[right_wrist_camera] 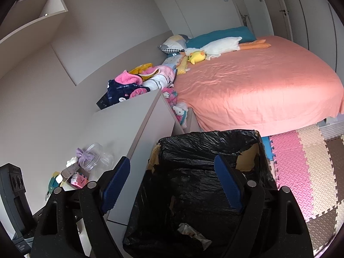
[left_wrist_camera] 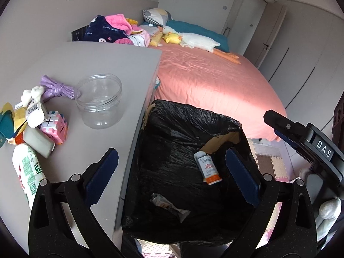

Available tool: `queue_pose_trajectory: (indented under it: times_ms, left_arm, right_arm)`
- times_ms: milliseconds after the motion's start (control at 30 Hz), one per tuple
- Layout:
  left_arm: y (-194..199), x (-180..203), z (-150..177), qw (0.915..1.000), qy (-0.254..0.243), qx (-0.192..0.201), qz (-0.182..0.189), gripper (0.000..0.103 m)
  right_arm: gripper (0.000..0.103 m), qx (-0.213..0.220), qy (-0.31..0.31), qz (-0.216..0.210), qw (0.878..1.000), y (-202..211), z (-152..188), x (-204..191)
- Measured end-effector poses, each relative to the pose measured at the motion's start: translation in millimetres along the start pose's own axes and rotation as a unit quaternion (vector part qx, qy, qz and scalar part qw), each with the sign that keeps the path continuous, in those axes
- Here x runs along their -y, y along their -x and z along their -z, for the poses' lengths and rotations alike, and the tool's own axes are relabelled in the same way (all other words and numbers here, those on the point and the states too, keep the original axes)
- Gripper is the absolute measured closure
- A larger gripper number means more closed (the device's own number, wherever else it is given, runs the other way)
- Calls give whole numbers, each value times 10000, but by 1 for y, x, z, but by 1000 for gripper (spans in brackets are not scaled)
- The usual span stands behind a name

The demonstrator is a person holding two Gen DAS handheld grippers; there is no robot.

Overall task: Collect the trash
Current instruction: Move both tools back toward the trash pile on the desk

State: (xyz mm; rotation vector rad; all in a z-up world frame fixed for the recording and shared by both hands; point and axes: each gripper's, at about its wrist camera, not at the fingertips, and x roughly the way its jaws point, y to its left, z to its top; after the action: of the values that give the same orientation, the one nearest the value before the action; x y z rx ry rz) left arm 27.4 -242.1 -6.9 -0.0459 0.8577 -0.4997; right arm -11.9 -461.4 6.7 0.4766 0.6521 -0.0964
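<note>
Both jaws stand wide and empty: the left hand-held gripper (left_wrist_camera: 171, 172) and the right hand-held gripper (right_wrist_camera: 172, 182) hover over the black-lined bin (left_wrist_camera: 163, 116) beside the table's (left_wrist_camera: 90, 60) right edge. A small white bottle (left_wrist_camera: 207, 168) and a crumpled wrapper (left_wrist_camera: 169, 207) lie inside. The torn liner could slip or snag; remaining trash, perhaps the clear jar (left_wrist_camera: 99, 101) near that edge, might roll off.

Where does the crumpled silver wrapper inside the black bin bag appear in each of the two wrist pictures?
Left wrist view: the crumpled silver wrapper lies low in the picture, slightly left of centre, on the bottom of the black bin bag.
Right wrist view: the wrapper lies near the bottom edge, slightly right of centre, again inside the bag.
Shared landmark: the clear plastic jar on the grey desk.
</note>
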Motion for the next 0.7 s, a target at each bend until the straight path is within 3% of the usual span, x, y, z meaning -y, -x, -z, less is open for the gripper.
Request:
queue_pose_trajectory:
  times_ms: [700]
  left_arm:
    - [29,-61,12,9958,577,128,-700,6]
  right_arm:
    - [21,-511,597,-402,9961,-37,20,-65]
